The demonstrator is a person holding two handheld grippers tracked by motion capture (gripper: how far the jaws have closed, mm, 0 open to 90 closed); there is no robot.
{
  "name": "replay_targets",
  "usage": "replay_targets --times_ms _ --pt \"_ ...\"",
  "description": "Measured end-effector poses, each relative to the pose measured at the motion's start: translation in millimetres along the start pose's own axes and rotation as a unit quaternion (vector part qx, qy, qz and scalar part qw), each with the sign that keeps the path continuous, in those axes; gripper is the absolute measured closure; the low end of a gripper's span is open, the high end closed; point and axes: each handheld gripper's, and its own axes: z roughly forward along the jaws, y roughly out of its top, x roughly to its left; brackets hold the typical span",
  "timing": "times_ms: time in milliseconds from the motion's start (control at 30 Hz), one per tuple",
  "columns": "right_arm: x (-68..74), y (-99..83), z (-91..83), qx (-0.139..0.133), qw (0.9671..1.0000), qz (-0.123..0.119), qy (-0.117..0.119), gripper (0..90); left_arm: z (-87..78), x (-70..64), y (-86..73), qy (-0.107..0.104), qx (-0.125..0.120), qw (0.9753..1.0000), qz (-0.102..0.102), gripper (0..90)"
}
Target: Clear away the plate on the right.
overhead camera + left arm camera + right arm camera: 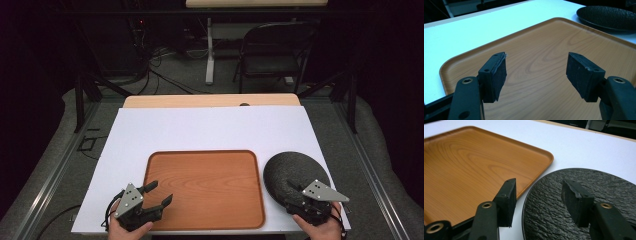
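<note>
Left claw (161,194) wide over wooden tray (205,187), right claw (537,195) wide over black plate (295,172)

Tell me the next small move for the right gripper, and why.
Probably lower the right gripper and shift it so its jaws straddle the near rim of the black plate. The jaws stand open and empty above the plate, which lies flat on the white table right beside the wooden tray. The left gripper hangs open over the tray, also holding nothing.
</note>
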Motion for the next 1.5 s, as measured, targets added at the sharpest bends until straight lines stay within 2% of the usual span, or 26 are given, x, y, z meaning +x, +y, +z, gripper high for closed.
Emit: replay_targets --times_ms 200,267,300,433,500,600,667,767,833,867,900,1100,1300,1500 --pt "0.4 1.9 -2.7 -0.007 0.9999 -0.010 -0.011 45.4 0.1 2.6 0.0 0.000 -0.001 1.0000 -0.008 32.6" --pt "-0.1 2.1 -2.5 -0.006 1.0000 0.007 0.000 44.6 0.2 2.6 -0.2 0.002 0.000 0.9999 -0.010 32.6" --pt "-0.1 2.1 -2.5 -0.006 1.0000 0.007 0.000 44.6 0.2 2.6 -0.2 0.002 0.000 0.9999 -0.010 32.6" --pt "-5.5 4.0 -3.4 -0.004 0.9997 0.018 -0.012 42.7 -0.5 2.8 -0.4 0.007 0.003 0.9999 -0.011 32.5" --pt "-9.4 5.4 -5.3 -0.002 0.9994 0.031 -0.017 41.4 -0.5 3.1 -0.6 0.008 0.005 0.9999 -0.011 32.5" --pt "-15.0 6.5 -6.5 -0.001 0.9990 0.043 -0.014 40.6 -0.1 3.0 -0.5 0.009 0.004 0.9999 -0.013 32.5" --pt "-23.3 8.6 -8.9 0.002 0.9978 0.067 -0.007 38.7 0.5 3.5 -0.3 0.009 0.008 0.9998 -0.014 32.4" --pt "-28.0 9.7 -10.2 0.013 0.9971 0.073 -0.016 38.6 1.0 3.7 -0.3 0.009 0.008 0.9998 -0.015 32.5" --pt "-38.2 11.2 -11.9 0.023 0.9952 0.093 -0.022 39.2 1.5 4.2 -0.2 0.010 0.006 0.9998 -0.017 32.5" --pt "-38.2 11.2 -11.9 0.023 0.9952 0.093 -0.022 39.2 1.5 4.2 -0.2 0.010 0.006 0.9998 -0.017 32.5" --pt "-44.7 12.9 -11.6 0.028 0.9943 0.098 -0.030 39.4 1.8 4.5 -0.3 0.009 0.005 0.9998 -0.018 32.4" --pt "-64.5 18.7 -11.3 0.050 0.9912 0.116 -0.039 42.1 2.6 5.4 0.1 0.009 0.008 0.9997 -0.022 32.5" --pt "-77.9 17.4 -15.1 0.054 0.9886 0.131 -0.051 42.2 3.3 6.4 0.0 0.010 0.010 0.9997 -0.022 32.5" --pt "-91.7 10.4 -26.7 0.054 0.9842 0.152 -0.073 42.1 3.0 6.2 -0.3 0.010 0.009 0.9997 -0.022 32.4"
